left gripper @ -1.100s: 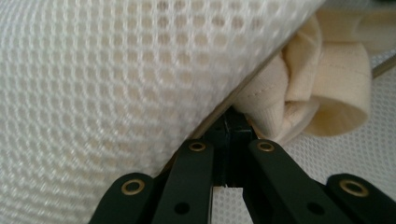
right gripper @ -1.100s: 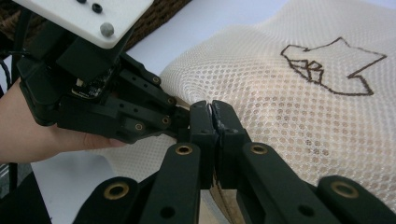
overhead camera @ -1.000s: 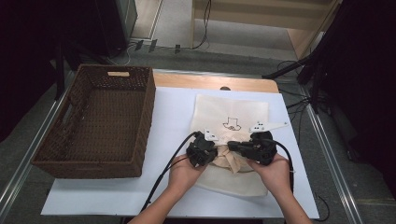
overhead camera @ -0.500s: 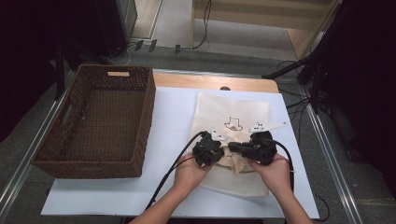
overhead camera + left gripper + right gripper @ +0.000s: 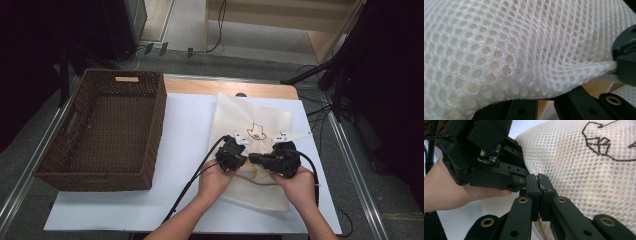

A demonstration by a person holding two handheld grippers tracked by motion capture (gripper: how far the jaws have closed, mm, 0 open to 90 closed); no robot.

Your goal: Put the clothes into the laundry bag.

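Both grippers — left (image 5: 239, 159) and right (image 5: 539, 185) — were clamped on the mesh bag's (image 5: 250, 117) near edge, jaws almost touching; next probably meant pulling it open.

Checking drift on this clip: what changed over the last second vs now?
The left claw slid right along the mesh bag, toward the right claw, so the two now sit almost tip to tip near the bag's front edge. Both stay shut on the mesh; nothing was let go. The right claw barely shifted. The basket and the white sheet kept their places.
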